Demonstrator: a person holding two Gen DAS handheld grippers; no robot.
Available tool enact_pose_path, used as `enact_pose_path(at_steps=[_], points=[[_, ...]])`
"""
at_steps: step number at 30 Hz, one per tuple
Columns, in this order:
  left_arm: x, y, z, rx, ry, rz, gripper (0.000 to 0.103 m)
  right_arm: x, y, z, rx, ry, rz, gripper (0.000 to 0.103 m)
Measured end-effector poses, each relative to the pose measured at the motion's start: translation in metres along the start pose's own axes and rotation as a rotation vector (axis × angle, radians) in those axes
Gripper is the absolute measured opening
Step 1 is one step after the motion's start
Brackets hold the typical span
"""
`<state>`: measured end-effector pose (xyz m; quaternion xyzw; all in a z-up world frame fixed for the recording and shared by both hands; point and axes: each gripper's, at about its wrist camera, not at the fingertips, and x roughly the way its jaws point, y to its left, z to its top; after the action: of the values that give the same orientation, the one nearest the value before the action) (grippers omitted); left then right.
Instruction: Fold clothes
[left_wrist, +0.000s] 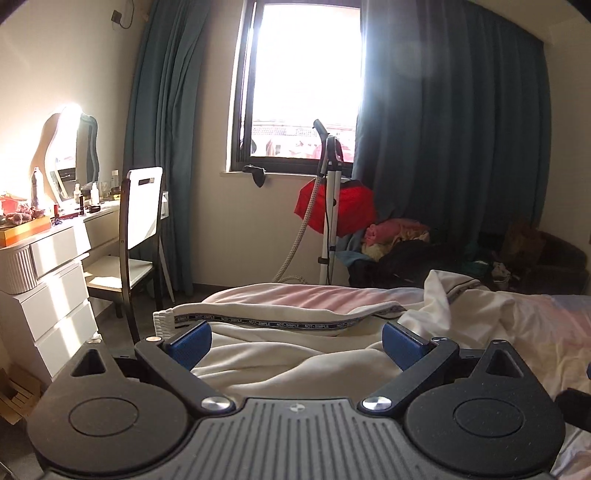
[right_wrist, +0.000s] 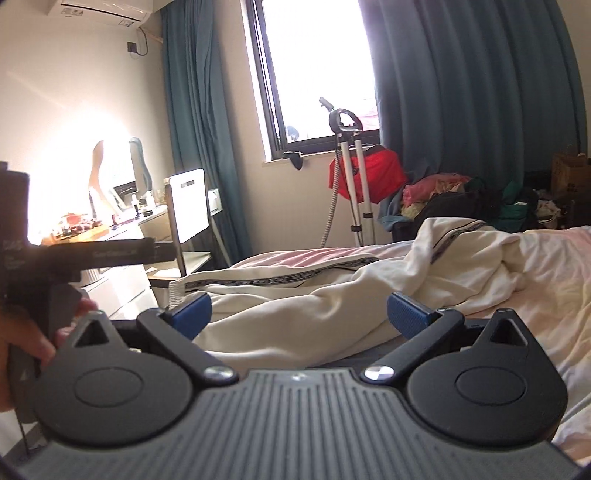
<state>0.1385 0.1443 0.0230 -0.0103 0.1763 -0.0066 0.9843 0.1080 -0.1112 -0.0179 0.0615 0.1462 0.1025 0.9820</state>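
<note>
A cream garment (left_wrist: 280, 350) with a dark lettered tape trim lies crumpled on the bed, its ribbed cuff at the left end near the bed's edge; the right wrist view shows the same garment (right_wrist: 332, 299). My left gripper (left_wrist: 297, 341) is open, its blue pads wide apart above the cloth with nothing between them. My right gripper (right_wrist: 299, 314) is open too, held back from the garment and gripping nothing. At the left of the right wrist view a hand (right_wrist: 22, 339) holds the other gripper's black body.
The bed (left_wrist: 535, 332) has a pink and pale sheet. A white dresser (left_wrist: 55, 280) with a mirror and small items and a white chair (left_wrist: 136, 236) stand left. A garment steamer stand (left_wrist: 328, 206), a red cloth and a clothes pile (left_wrist: 399, 240) sit under the window.
</note>
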Motion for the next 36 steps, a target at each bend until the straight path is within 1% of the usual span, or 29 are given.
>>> enact_pose_path(at_steps=[2, 4, 7, 10, 13, 15, 18, 20, 23, 27, 31, 34, 36], points=[[-0.016, -0.015, -0.012, 0.016, -0.02, -0.001, 0.1, -0.01, -0.012, -0.004, -0.031, -0.016, -0.036, 0.103], [-0.026, -0.027, -0.024, 0.006, -0.024, -0.018, 0.1, -0.017, -0.025, -0.01, -0.055, -0.026, -0.06, 0.103], [-0.035, -0.047, -0.043, 0.053, -0.041, -0.016, 0.1, -0.025, -0.047, -0.023, -0.067, -0.037, -0.103, 0.103], [-0.03, -0.068, -0.056, 0.103, -0.032, -0.037, 0.1, -0.024, -0.068, -0.035, -0.034, -0.024, -0.138, 0.103], [-0.009, -0.091, -0.061, 0.147, -0.01, -0.061, 0.1, -0.02, -0.082, -0.039, 0.011, -0.013, -0.161, 0.103], [0.016, -0.105, -0.061, 0.154, 0.014, -0.081, 0.1, -0.019, -0.088, -0.04, 0.03, -0.015, -0.179, 0.103], [0.064, -0.132, -0.058, 0.164, 0.045, -0.105, 0.1, -0.02, -0.098, -0.041, 0.055, -0.008, -0.214, 0.103], [0.102, -0.153, -0.054, 0.188, 0.05, -0.123, 0.1, -0.02, -0.108, -0.043, 0.085, -0.002, -0.238, 0.103], [0.162, -0.188, -0.047, 0.249, 0.04, -0.13, 0.1, -0.017, -0.127, -0.051, 0.125, 0.002, -0.281, 0.103], [0.242, -0.238, -0.037, 0.312, 0.039, -0.129, 0.099, 0.008, -0.159, -0.067, 0.159, 0.046, -0.402, 0.103], [0.314, -0.281, -0.028, 0.346, 0.043, -0.128, 0.099, 0.035, -0.191, -0.08, 0.235, 0.086, -0.438, 0.103], [0.362, -0.309, -0.024, 0.371, 0.055, -0.104, 0.098, 0.054, -0.209, -0.091, 0.277, 0.11, -0.458, 0.103], [0.39, -0.321, -0.023, 0.364, 0.075, -0.093, 0.094, 0.064, -0.219, -0.099, 0.298, 0.132, -0.468, 0.103]])
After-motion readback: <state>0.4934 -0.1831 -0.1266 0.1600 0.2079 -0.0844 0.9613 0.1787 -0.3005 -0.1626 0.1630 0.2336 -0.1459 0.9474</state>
